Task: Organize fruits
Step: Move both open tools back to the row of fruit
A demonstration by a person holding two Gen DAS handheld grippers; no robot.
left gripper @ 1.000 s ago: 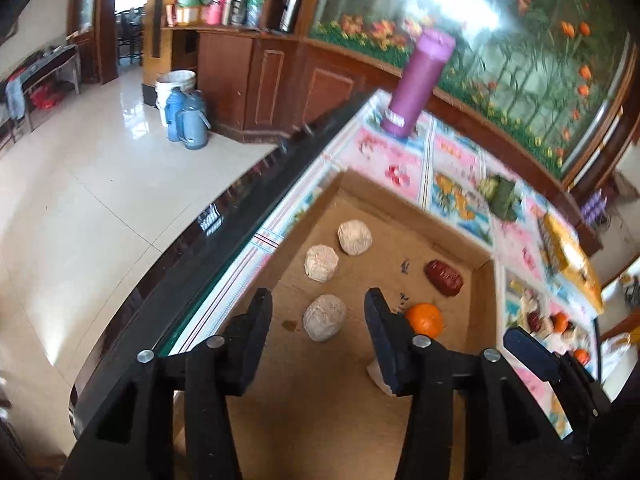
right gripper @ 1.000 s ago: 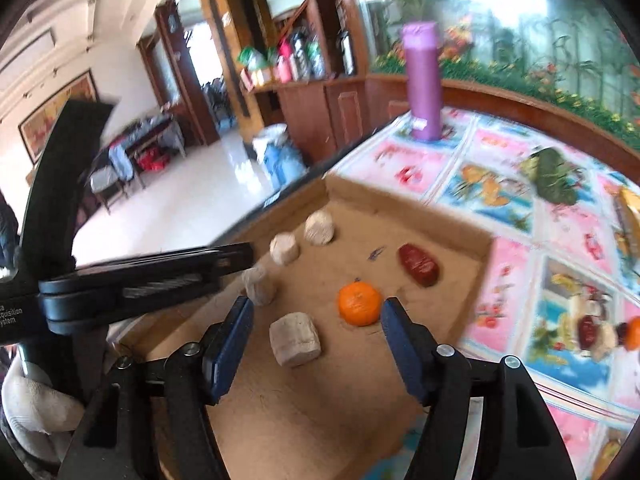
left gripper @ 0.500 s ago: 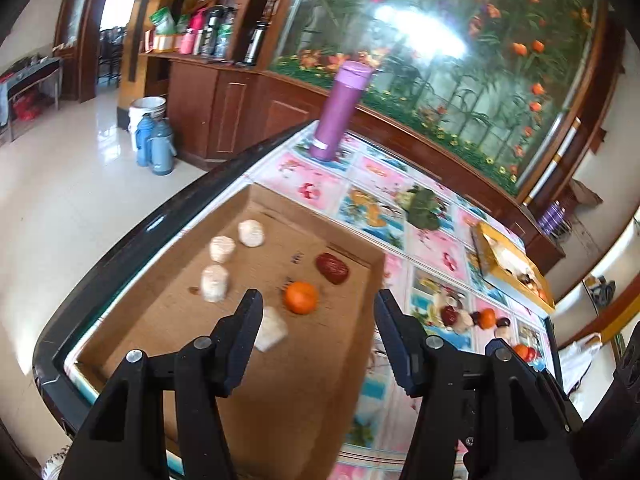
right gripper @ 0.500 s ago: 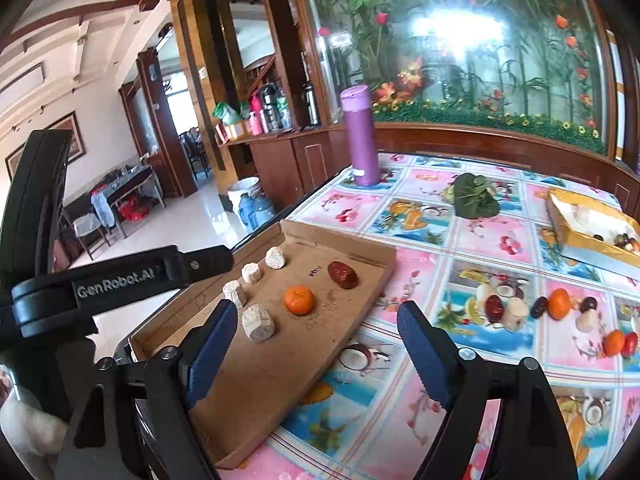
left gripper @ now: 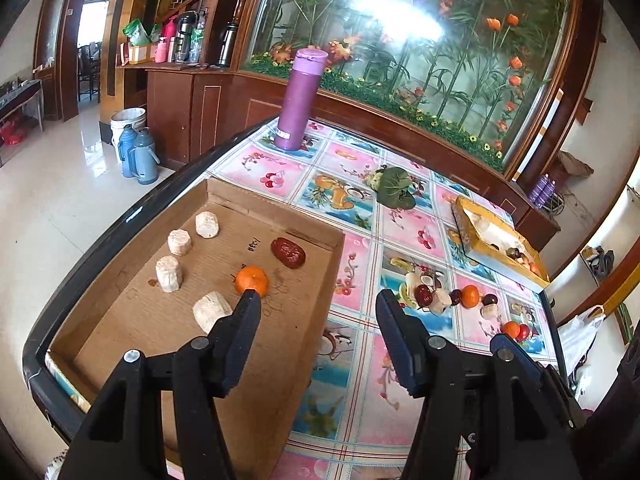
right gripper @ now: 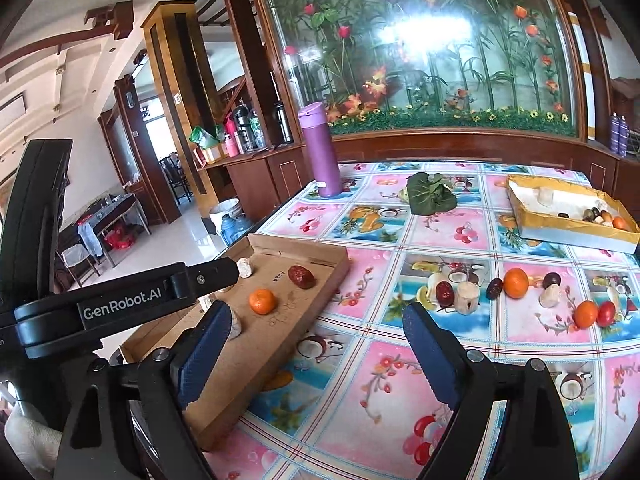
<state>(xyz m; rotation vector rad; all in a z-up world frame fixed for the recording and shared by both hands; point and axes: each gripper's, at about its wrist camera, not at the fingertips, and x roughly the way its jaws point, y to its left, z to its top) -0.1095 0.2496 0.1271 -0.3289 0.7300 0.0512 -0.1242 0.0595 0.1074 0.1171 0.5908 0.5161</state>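
The left gripper [left gripper: 318,300] hangs above the near edge of a shallow cardboard tray [left gripper: 276,196], its jaws apart and opening, with nothing between them. The right gripper [right gripper: 316,314] hovers over the fruit-patterned tablecloth [right gripper: 400,352] just right of the tray, its jaws wide and opening too, also empty. In the tray lie an orange [left gripper: 251,279], a red date [left gripper: 288,253] behind it, and four pale, stubby chunks [left gripper: 169,273] lined up along the left side; what the chunks are cannot be told. The orange sits close to the tip of the left gripper's left finger [left gripper: 244,320] in the picture, but whether they touch cannot be told. Out on the cloth to the right of the tray, well apart from both grippers, loose fruit is scattered: another orange [right gripper: 515,283], dark red dates [right gripper: 444,294], a pale chunk [right gripper: 468,298], a smaller orange [right gripper: 586,314] touching a red fruit [right gripper: 607,313]. A yellow box [right gripper: 568,228] at the far right of the table holds a few more small pieces. A tall purple bottle [right gripper: 320,148] stands upright at the table's far left corner, and a green leafy bundle [right gripper: 430,198] lies between the bottle and the yellow box. Behind the table runs a glass wall with painted flowers [right gripper: 440,48].
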